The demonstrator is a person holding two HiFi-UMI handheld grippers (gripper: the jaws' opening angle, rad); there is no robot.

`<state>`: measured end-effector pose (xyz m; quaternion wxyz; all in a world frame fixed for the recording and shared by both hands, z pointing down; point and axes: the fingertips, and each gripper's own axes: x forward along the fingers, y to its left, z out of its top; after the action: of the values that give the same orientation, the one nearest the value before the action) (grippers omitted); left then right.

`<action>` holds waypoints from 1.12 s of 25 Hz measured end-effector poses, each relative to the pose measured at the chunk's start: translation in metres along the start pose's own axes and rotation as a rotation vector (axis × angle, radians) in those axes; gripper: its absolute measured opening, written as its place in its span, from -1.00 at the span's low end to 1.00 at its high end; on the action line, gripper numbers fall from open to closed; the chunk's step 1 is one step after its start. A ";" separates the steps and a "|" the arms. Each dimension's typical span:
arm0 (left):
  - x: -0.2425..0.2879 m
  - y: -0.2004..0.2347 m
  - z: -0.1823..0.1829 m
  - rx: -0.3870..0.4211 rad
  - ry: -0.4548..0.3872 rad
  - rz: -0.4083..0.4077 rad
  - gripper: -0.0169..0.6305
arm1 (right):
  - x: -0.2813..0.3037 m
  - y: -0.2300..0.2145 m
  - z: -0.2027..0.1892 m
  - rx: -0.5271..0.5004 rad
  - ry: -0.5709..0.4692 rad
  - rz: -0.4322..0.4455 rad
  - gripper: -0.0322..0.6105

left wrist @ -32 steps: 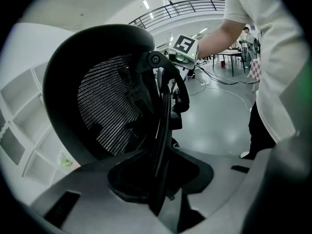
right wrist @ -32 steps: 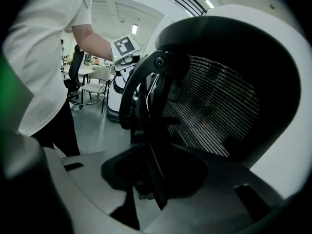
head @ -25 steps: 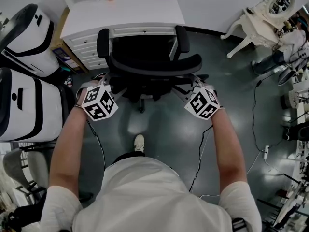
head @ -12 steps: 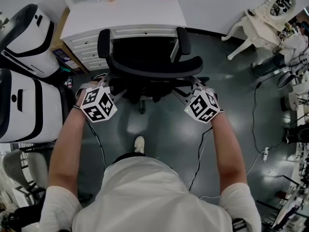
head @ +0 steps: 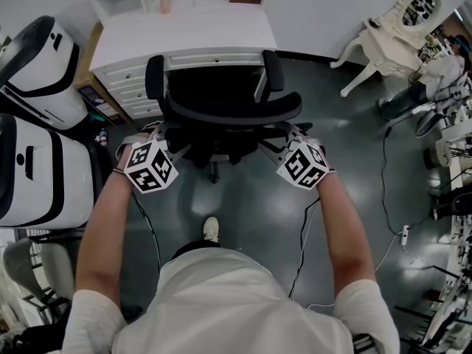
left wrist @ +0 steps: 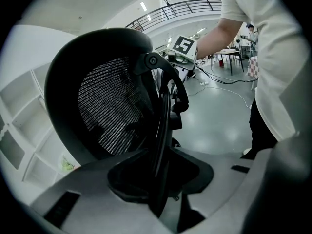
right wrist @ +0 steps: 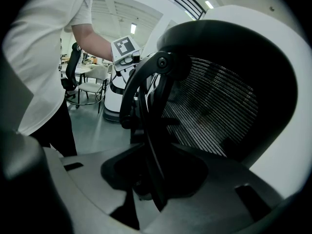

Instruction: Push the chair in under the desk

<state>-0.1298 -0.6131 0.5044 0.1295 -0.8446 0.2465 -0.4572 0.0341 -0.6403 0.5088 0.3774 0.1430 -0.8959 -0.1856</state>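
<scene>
Chair (head: 221, 98) is lined up square with the desk (head: 184, 32), which sits at 12 o'clock from it. The armrests are about level with the desk's front edge, but the backrest and most of the seat are out in the open, so I'd say most of the push is left. Left gripper (head: 158, 133) and right gripper (head: 291, 131) each have their jaws clamped on a side edge of the backrest frame. Tight spots: drawer unit (head: 129, 87) at 10 o'clock, white machines (head: 37, 65) at 9. Floor cable (head: 306, 234) lies at 5, away from the push.

The chair (head: 228, 109) is set before the desk (head: 206, 32), with the left gripper (head: 157, 129) and right gripper (head: 290, 130) placed at its backrest's edges.
</scene>
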 end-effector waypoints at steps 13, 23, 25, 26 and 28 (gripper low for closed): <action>-0.003 0.000 -0.001 -0.014 0.016 0.098 -0.46 | -0.003 0.004 -0.002 -0.067 0.015 -0.138 -0.47; -0.068 -0.024 0.028 -0.243 -0.093 0.302 -0.36 | -0.079 0.028 0.004 0.120 -0.048 -0.344 -0.47; -0.082 -0.040 0.036 -0.327 -0.146 0.318 -0.36 | -0.092 0.045 0.007 0.159 -0.075 -0.354 -0.47; -0.087 -0.049 0.039 -0.369 -0.173 0.321 -0.36 | -0.098 0.055 0.010 0.178 -0.094 -0.357 -0.47; -0.096 -0.073 0.045 -0.456 -0.228 0.316 -0.36 | -0.108 0.077 0.016 0.221 -0.149 -0.350 -0.47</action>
<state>-0.1150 -0.4998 0.4442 0.0330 -0.8490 0.4551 -0.2663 0.0861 -0.5251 0.4649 0.2542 0.3229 -0.8977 -0.1591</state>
